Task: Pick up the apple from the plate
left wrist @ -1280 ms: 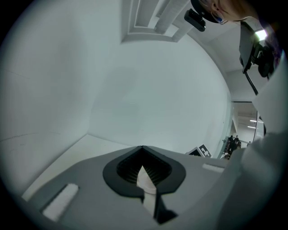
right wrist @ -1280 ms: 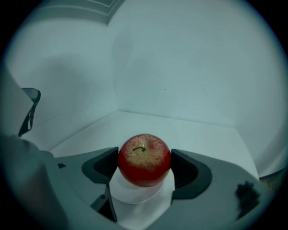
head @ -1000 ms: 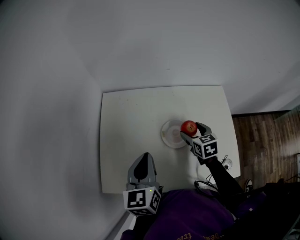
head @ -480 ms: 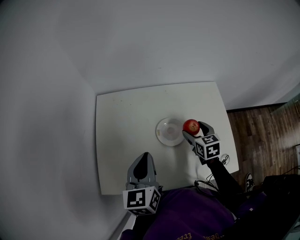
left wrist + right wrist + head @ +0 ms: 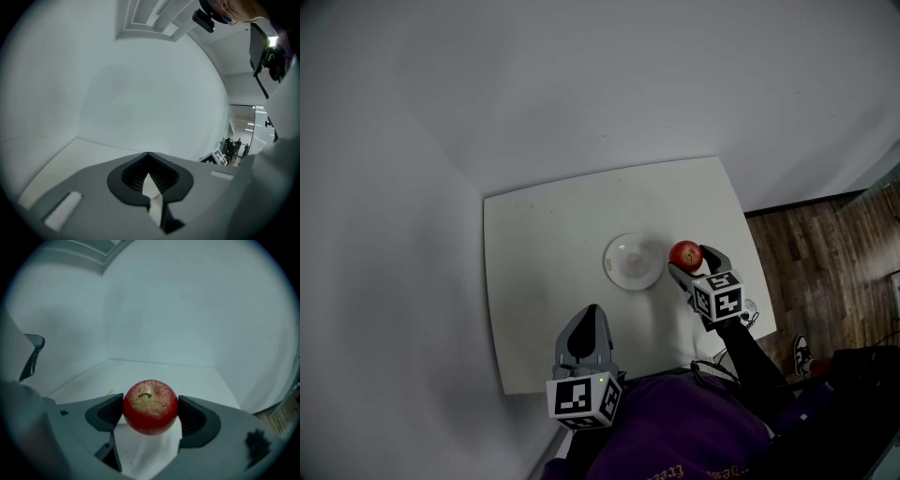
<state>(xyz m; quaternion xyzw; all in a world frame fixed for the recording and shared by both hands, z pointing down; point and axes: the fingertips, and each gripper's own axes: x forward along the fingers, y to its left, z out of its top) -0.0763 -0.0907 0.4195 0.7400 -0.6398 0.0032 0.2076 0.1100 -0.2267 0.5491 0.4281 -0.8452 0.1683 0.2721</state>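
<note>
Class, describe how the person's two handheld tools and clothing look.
The left grey two-jaw tool and right grey two-jaw tool have dark inner pads. Each carries a white cube with black square markers. The person wears a purple top and a black sleeve.

The apple (image 5: 150,401) has smooth red skin with a soft sheen, speckled and paler yellow round the stalk. The right hand-held gripper (image 5: 151,410) looks like matt grey plastic, and its pads (image 5: 107,411) are darker and duller. The left hand-held gripper (image 5: 148,161) has the same matt grey shell, with dark ribbed pads (image 5: 136,176). The plate (image 5: 628,269) is pale and smooth with a faint gloss. The worktop (image 5: 544,281) is a smooth, matt white board. The floor (image 5: 825,253) beside it is brown wood planking with a slight shine. The person's purple top (image 5: 675,436) is soft cloth.
</note>
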